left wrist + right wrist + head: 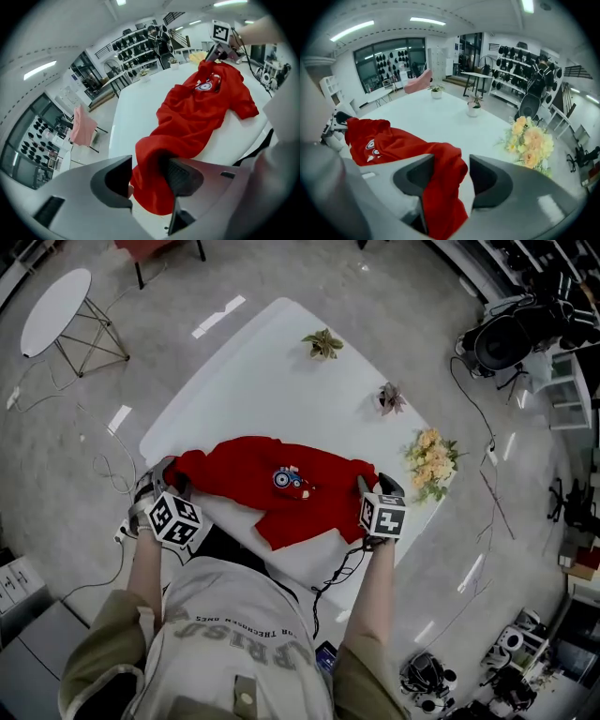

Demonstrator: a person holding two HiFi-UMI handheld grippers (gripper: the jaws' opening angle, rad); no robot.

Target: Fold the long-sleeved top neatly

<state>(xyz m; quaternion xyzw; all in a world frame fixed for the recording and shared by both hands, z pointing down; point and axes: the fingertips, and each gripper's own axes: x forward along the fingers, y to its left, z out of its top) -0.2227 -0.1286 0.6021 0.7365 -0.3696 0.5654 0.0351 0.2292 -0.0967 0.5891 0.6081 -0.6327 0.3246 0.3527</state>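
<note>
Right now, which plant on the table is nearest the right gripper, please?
The yellow-peach flower bouquet; the small green plant and purplish plant stand farther away.

The room is lit brightly and evenly from above by long white ceiling strip lamps (351, 29), which are mirrored as pale glare streaks on the glossy grey floor (394, 306). Only faint, soft shadows are cast on the white rectangular table (272, 371). Both gripper views are bent by fisheye distortion and ringed with dark vignetting. The red long-sleeved fabric top (197, 112) is rendered sharply and its colour is saturated.
</note>
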